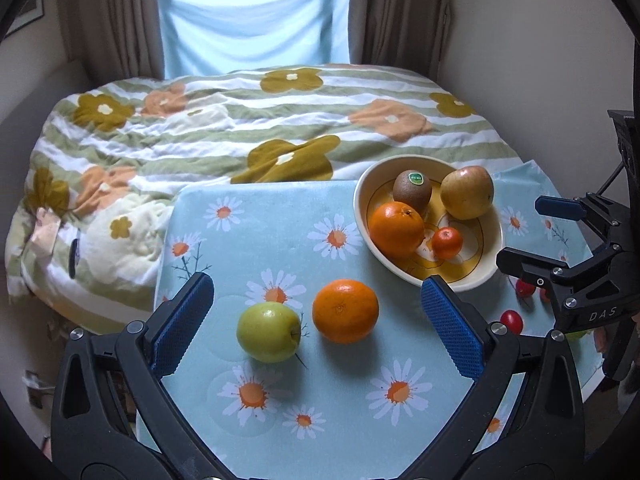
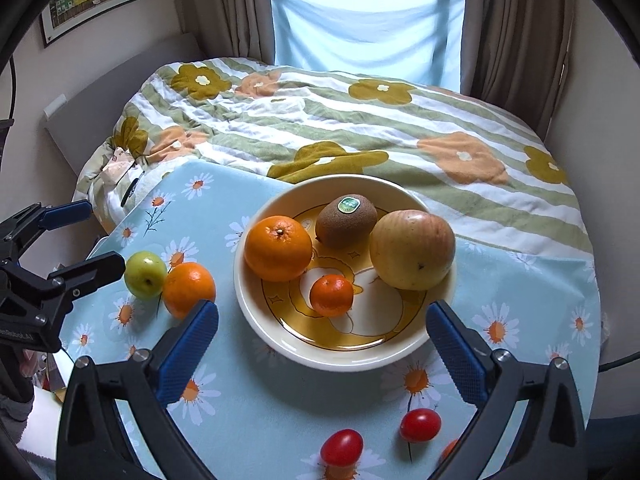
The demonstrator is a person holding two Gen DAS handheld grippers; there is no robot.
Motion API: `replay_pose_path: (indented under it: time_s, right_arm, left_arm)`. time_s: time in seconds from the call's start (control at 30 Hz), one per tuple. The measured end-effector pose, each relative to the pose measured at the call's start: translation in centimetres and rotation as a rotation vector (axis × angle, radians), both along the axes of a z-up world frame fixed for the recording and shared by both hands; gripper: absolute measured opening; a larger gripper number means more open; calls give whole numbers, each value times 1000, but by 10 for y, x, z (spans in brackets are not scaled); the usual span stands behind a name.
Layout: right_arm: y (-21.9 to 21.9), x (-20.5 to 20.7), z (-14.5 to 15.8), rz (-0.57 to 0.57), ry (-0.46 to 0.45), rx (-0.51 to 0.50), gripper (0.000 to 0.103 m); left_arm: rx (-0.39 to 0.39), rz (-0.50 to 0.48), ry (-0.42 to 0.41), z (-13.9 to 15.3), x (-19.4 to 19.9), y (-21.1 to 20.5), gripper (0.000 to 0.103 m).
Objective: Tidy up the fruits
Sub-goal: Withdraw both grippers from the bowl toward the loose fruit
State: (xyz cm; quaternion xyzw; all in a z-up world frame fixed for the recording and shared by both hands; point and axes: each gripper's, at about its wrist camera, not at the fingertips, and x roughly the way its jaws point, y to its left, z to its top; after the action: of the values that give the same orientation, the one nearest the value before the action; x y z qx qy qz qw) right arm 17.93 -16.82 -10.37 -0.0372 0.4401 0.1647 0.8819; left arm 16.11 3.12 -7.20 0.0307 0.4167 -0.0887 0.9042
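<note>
- The bowl (image 2: pixel 256 312) is the landmark: a cream dish with a yellow cartoon print inside, standing on a table (image 1: pixel 256 216) covered by a pale blue daisy cloth.
- Inside the bowl lie four fruits: a large orange (image 2: pixel 278 248) at its left side, a kiwi (image 2: pixel 346 220) with a green sticker at the back, a yellow-red apple (image 2: pixel 412 250) at the right, and a small mandarin (image 2: pixel 331 295) toward the front, just beside the large orange.
- Outside the bowl, to its left on the cloth, sit a second orange (image 1: pixel 345 311) and a green apple (image 1: pixel 269 332); in the right wrist view these two look to be touching, while in the left wrist view a narrow gap shows between them.
- In front of the bowl, nearer the right camera, two cherry tomatoes (image 2: pixel 342 447) (image 2: pixel 420 424) lie on the cloth, apart from each other and from the bowl.
- The left gripper (image 1: pixel 320 324) hangs over the table left of the bowl, its blue-padded fingers (image 1: pixel 182 324) spread wide with the green apple and loose orange between them, touching neither.
- The right gripper (image 2: pixel 322 354) faces the bowl from the front, fingers (image 2: pixel 188 354) spread wide on either side of the bowl's near rim and holding nothing.
- Beyond the bowl, a bed (image 2: pixel 360 128) with a striped flower quilt runs back to a window hung with a light blue cloth (image 2: pixel 360 28) between brown curtains.
</note>
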Motion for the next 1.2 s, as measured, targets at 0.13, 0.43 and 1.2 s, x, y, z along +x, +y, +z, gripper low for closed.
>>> replay_pose_path:
  time_s: [0.13, 0.43, 1.2]
  right_arm:
    - [-12, -19, 19, -10, -14, 43, 103]
    - [-35, -61, 53, -18, -76, 62, 103]
    - [-22, -108, -18, -268, 93, -11, 103]
  left_arm:
    - [1, 24, -36, 16, -22, -3, 103]
    - [-2, 78, -104, 36, -72, -16, 103]
    - [84, -98, 64, -33, -40, 36, 103]
